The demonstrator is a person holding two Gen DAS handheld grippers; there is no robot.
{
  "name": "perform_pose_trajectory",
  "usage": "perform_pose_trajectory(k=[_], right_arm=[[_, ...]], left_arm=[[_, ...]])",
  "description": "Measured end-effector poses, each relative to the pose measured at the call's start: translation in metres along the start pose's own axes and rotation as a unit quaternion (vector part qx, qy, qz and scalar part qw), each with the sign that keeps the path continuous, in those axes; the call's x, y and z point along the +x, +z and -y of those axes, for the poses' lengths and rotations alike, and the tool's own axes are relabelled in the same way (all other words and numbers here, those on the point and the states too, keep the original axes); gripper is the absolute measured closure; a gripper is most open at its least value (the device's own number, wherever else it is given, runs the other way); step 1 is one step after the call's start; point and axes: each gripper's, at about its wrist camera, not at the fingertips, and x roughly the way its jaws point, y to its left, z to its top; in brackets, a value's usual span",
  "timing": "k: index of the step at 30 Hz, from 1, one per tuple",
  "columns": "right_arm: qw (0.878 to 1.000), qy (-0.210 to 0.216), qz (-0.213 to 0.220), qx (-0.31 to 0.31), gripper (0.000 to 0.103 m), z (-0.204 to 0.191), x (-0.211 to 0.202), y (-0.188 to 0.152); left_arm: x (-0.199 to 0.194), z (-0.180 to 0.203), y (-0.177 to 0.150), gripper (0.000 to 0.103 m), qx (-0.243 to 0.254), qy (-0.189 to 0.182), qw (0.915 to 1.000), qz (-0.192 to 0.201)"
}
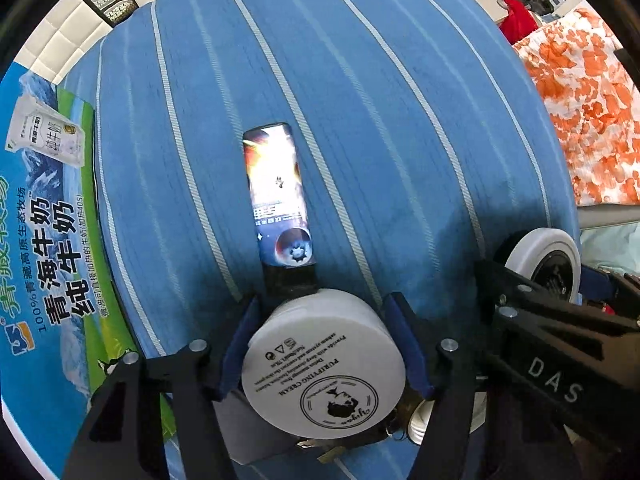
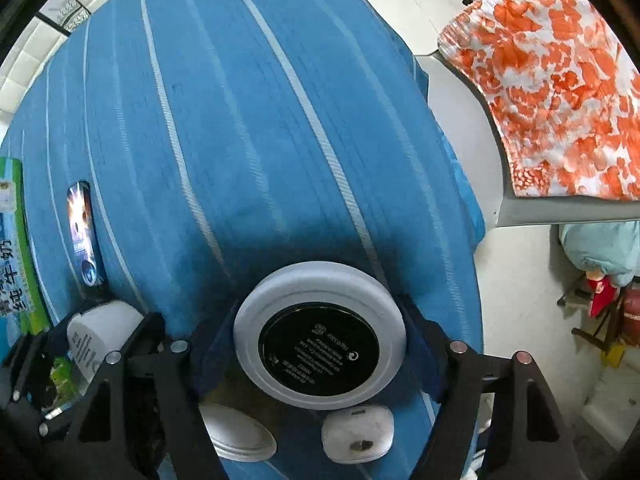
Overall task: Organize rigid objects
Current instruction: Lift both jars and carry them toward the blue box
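Left gripper (image 1: 326,364) clamps the purifying cream jar (image 1: 324,364), right gripper (image 2: 320,344) grips the black-based jar (image 2: 319,334); I'd set both level beside the phone (image 1: 278,196), releasing gently.

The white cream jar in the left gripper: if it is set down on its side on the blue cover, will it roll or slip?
Probably it rolls: the white cream jar is a short round cylinder, held by its curved wall in the left gripper. Its smooth plastic may slip between the pads. The soft striped blue cover would likely slow it. It looks rigid.
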Motion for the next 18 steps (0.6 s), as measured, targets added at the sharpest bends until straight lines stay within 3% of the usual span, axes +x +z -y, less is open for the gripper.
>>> perform_pose_trajectory(k=[4, 13, 18], right_arm=[[1.000, 0.011, 0.000, 0.006, 0.026, 0.003, 0.000, -0.001], [0.999, 0.019, 0.027, 0.011, 0.026, 0.011, -0.032, -0.014], [0.999, 0.012, 0.046, 0.021, 0.026, 0.027, -0.062, -0.020]], left_arm=[[-0.006, -0.005, -0.004, 0.041, 0.000, -0.018, 0.9998, -0.012], [-0.035, 0.005, -0.016, 0.041, 0.037, -0.021, 0.9990, 0.013], [-0.066, -0.013, -0.017, 0.041, 0.044, -0.050, 0.9972, 0.034]])
